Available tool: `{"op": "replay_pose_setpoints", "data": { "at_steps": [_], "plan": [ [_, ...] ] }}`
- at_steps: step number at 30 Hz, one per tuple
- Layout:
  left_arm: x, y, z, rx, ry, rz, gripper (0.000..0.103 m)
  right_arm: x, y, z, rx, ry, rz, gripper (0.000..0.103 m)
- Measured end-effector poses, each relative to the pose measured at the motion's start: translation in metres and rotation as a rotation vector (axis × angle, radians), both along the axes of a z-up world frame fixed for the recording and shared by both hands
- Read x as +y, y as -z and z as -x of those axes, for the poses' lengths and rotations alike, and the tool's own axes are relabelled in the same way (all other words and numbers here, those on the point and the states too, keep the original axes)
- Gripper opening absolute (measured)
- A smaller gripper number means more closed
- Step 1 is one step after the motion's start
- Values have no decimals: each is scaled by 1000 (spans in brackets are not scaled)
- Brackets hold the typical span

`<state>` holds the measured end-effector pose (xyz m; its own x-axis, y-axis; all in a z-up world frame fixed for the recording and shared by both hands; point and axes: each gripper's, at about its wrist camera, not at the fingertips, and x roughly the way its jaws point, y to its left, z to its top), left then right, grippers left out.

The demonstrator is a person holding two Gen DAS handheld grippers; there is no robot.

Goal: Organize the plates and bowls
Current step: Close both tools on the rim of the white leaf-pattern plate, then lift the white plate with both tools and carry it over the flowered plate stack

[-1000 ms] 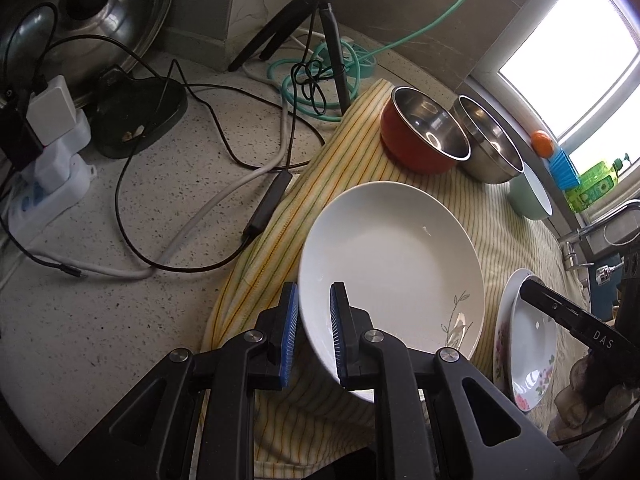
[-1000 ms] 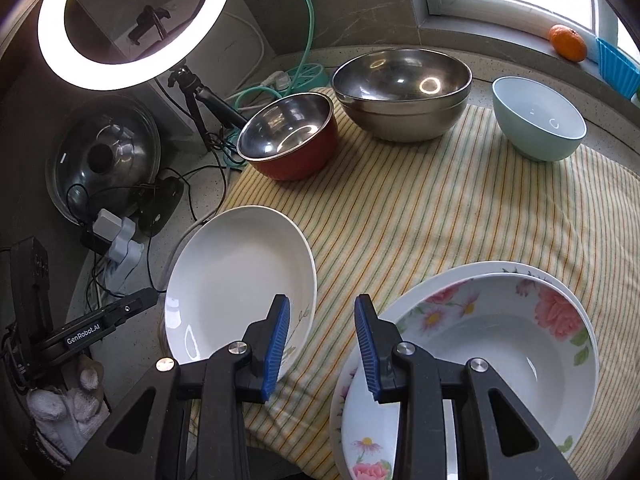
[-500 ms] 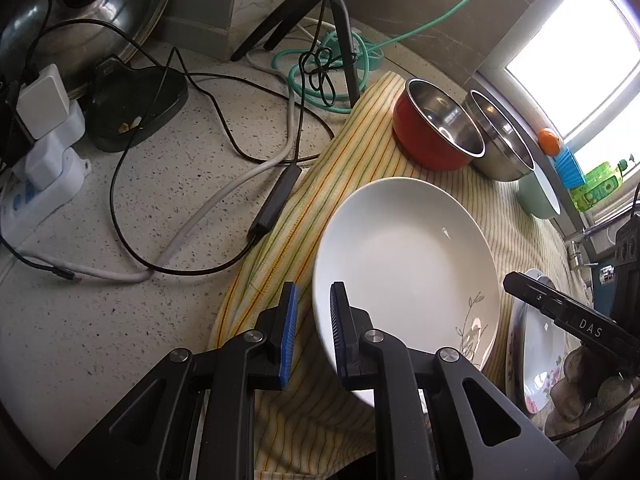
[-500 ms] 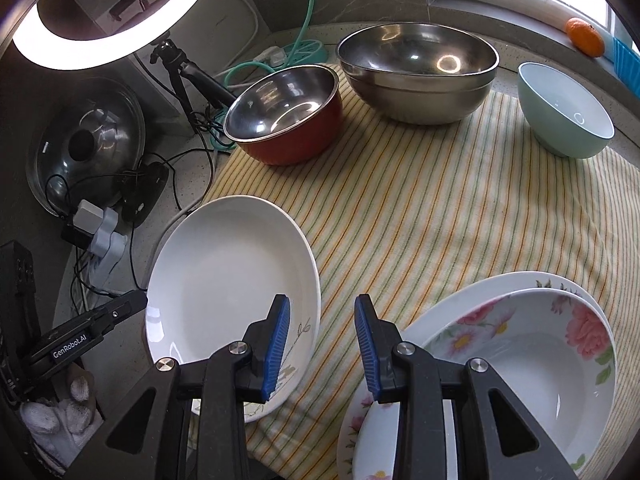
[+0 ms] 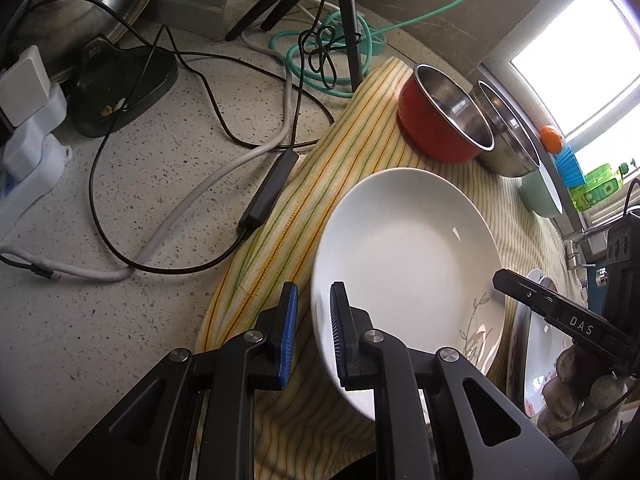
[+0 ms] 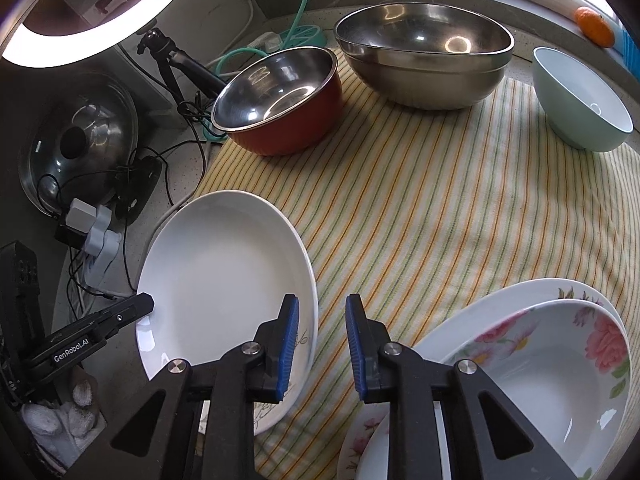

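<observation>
While the left gripper (image 5: 313,330) has its jaws clamped on the near left rim of the white plate (image 5: 404,256), the right gripper (image 6: 319,342) straddles the plate's opposite rim, its jaws closing around the edge with a gap visible there. The plate sits on the striped cloth (image 6: 440,208) covering the counter (image 5: 140,184). Just to its right lies a floral bowl (image 6: 560,376) nested in a floral plate (image 6: 476,316). Farther back stand a red bowl (image 6: 280,100), a steel bowl (image 6: 424,52) and a pale green bowl (image 6: 580,100).
</observation>
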<state>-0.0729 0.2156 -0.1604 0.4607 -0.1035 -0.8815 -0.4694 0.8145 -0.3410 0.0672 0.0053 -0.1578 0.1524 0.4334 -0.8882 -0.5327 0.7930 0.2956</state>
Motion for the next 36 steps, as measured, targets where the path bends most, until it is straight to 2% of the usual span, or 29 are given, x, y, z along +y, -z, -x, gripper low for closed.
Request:
{"op": "replay_pose_setpoints", "data": {
  "at_steps": [3,13,21,28,36],
  "plan": [
    [1,1,-1,3,-1,6,13,1,2,-2,13,-2,-4,14],
    [1,5,-5,6,5,14,8,7,6,-1,41,-21,-6,6],
    [0,5,-7,14,9,-2,8,10,7,-1,39,-21,2,6],
    [-9,-1,-10,35,44,-94,8,11,8,-2,44,-28,11,6],
    [-4,-1,-7,31,33,-58,7,11,10,0,45,-15,0,6]
  ]
}}
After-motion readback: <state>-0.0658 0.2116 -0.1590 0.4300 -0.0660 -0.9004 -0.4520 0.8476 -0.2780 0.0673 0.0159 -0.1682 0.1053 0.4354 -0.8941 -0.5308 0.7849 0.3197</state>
